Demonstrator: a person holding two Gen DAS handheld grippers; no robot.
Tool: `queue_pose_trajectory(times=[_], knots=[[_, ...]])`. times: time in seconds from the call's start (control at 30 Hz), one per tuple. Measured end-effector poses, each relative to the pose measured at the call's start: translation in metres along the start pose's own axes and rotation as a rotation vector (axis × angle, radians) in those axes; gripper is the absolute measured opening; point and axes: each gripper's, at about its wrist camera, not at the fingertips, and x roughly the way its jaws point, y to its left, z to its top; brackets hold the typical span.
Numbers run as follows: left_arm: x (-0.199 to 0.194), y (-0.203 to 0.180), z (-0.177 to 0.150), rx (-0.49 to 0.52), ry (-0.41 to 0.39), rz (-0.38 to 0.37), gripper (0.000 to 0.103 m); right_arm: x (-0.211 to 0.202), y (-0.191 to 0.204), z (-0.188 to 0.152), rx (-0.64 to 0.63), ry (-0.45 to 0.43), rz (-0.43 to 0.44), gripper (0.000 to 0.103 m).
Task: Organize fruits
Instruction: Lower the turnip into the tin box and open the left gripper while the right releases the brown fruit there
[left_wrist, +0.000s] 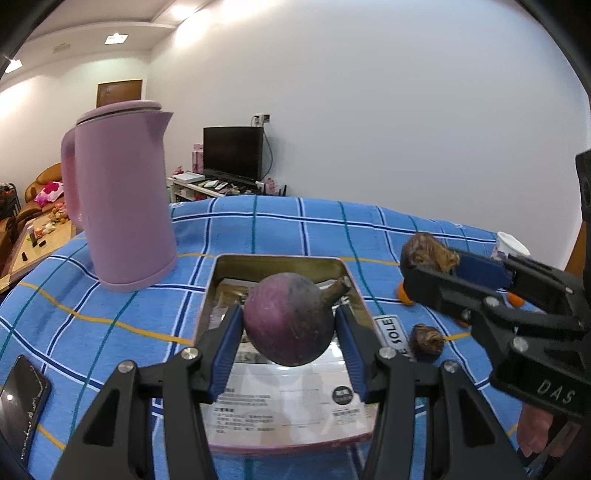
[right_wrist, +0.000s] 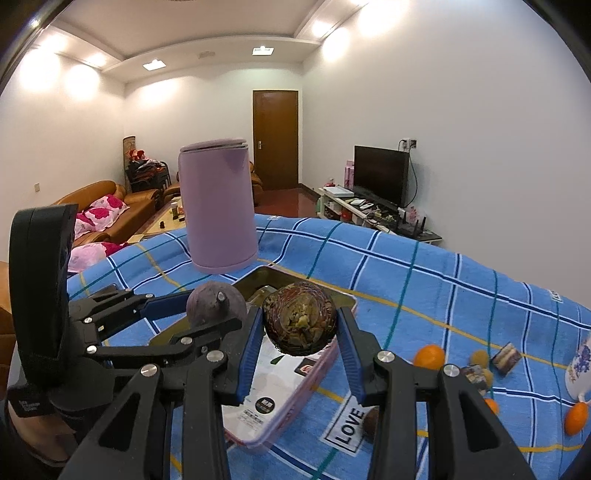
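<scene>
My left gripper (left_wrist: 289, 325) is shut on a round purple fruit (left_wrist: 288, 317) with a short stem, held above the metal tray (left_wrist: 221, 280) on the blue checked cloth. In the right wrist view the same purple fruit (right_wrist: 216, 302) and left gripper (right_wrist: 218, 314) hang over the tray (right_wrist: 295, 406). My right gripper (right_wrist: 300, 328) is shut on a brown scaly fruit (right_wrist: 300, 321) near the tray's right rim. From the left wrist view the brown fruit (left_wrist: 428, 251) sits in the right gripper (left_wrist: 430, 260) to the right of the tray.
A tall pink kettle (left_wrist: 118, 192) stands left of the tray. Another brown fruit (left_wrist: 426, 341) lies beside it. Small oranges (right_wrist: 428, 356), snack packets (right_wrist: 508, 358) and a patterned cup (right_wrist: 580, 365) sit at the right. A phone (left_wrist: 22, 398) lies front left.
</scene>
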Motion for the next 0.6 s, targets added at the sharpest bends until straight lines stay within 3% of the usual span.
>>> queue_pose_trajectory(times=[0.6], knots=[[0.019, 0.022, -0.009, -0.024, 0.061, 0.031, 0.053, 0.042, 0.012, -0.015, 0.004, 0.096, 0.048, 0.042]])
